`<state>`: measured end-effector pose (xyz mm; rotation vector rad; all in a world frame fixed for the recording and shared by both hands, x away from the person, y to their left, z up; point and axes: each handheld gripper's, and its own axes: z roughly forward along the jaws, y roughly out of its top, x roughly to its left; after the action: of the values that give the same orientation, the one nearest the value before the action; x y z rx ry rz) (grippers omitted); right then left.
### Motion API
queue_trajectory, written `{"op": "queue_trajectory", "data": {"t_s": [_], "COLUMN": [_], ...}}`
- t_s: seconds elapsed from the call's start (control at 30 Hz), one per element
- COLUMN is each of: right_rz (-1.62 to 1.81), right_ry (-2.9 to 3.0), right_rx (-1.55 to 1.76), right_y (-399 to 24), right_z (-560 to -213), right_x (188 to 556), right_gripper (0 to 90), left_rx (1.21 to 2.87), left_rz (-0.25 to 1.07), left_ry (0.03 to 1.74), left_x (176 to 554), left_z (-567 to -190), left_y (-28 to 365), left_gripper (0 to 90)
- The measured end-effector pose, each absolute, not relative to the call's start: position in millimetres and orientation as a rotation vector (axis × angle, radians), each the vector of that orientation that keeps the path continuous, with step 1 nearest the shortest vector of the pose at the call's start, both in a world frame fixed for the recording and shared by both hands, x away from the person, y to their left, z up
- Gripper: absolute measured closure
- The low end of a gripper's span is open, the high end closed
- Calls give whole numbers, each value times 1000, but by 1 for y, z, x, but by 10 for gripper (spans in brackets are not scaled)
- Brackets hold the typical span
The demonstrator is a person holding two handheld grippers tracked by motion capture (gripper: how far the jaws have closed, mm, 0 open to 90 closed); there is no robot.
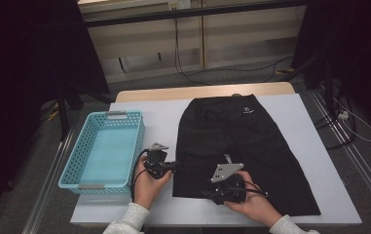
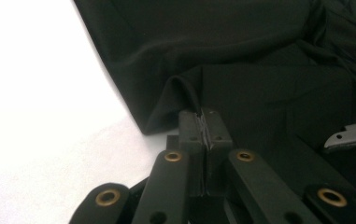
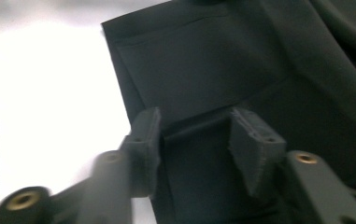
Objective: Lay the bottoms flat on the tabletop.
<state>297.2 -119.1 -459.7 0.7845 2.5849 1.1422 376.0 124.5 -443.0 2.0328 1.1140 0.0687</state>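
Your tabletop (image 1: pixel 163 109) has a white cover; black shorts (image 1: pixel 241 141) lie flat on it at centre-right, a light blue perforated basket (image 1: pixel 83 148) sits at its left edge.

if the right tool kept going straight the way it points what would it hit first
Most likely the black shorts: the right tool has its jaws apart over a fold of the fabric, with more dark cloth directly ahead. Depth is hard to judge, so contact may already be close.
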Motion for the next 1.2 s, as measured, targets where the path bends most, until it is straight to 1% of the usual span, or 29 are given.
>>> {"op": "queue_trajectory", "data": {"t_s": [0.23, 0.27, 0.6, 0.9, 1.2], "right_rz": [1151, 1158, 1189, 1237, 1253], "right_ry": [2576, 2572, 2618, 2645, 2695], "right_rx": [789, 797, 790, 780, 738], "right_y": [-119, -119, -120, -127, -124], "right_z": [-460, -460, -455, -449, -449], "right_x": [299, 299, 296, 292, 287], "right_gripper": [865, 877, 893, 894, 894], "left_rx": [2023, 2029, 2016, 2030, 2057], "left_rz": [65, 65, 43, 8, -31], "left_ry": [1124, 1120, 1126, 1107, 1101], "left_x": [376, 376, 375, 367, 361], "left_z": [-441, -441, -437, -433, -433], "left_y": [127, 127, 131, 133, 136], "left_gripper": [893, 893, 897, 898, 898]}}
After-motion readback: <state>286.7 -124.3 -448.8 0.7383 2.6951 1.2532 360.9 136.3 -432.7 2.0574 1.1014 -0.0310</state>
